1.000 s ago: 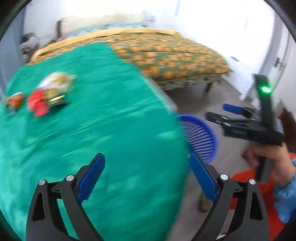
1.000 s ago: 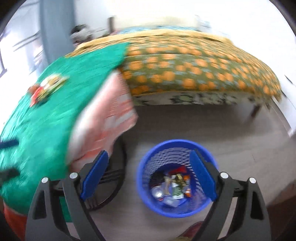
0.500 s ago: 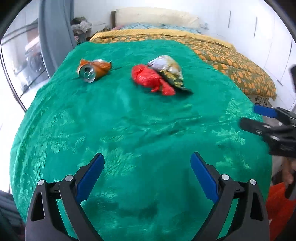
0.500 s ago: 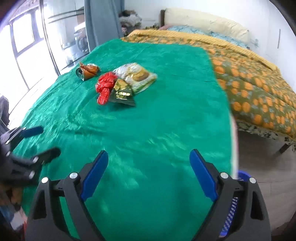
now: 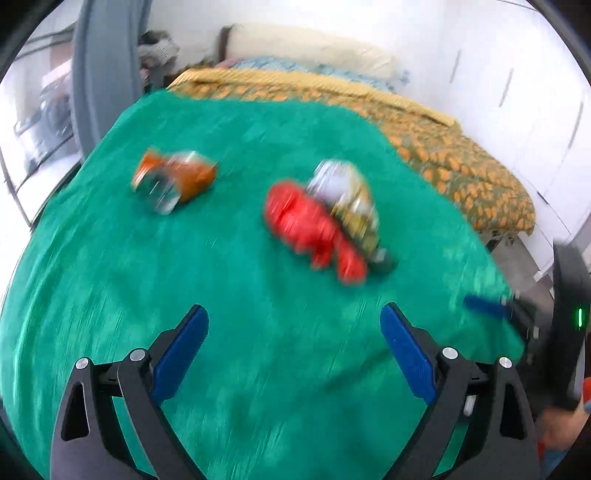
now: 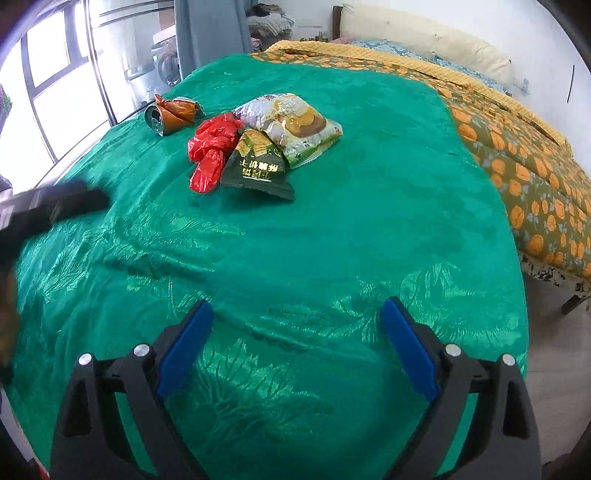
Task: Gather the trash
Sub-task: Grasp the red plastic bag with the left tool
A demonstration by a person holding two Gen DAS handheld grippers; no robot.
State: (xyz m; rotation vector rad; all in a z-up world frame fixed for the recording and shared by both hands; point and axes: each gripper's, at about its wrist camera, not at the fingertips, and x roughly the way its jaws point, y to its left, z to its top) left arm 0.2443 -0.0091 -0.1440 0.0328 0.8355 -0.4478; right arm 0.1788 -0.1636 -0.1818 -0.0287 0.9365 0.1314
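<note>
Trash lies on a green cloth (image 6: 369, 229) over a table: a crushed orange can (image 6: 170, 113) (image 5: 173, 181), a red plastic bag (image 6: 212, 151) (image 5: 314, 229), a dark green snack packet (image 6: 258, 166) and a pale snack bag (image 6: 291, 123) (image 5: 347, 192). My left gripper (image 5: 293, 343) is open and empty, near the cloth's front, short of the red bag. My right gripper (image 6: 295, 339) is open and empty above the cloth's near edge. The left view is blurred.
A bed with an orange-patterned cover (image 6: 517, 147) stands right of and behind the table. A window (image 6: 55, 74) and grey curtain (image 6: 207, 33) are at the far left. Bare floor (image 6: 554, 350) lies at the right. The other gripper shows at each view's side (image 5: 517, 314) (image 6: 48, 210).
Both grippers swung from the blue bin on the floor up to face the table. The left gripper moved closer to the trash pile; both stayed open.
</note>
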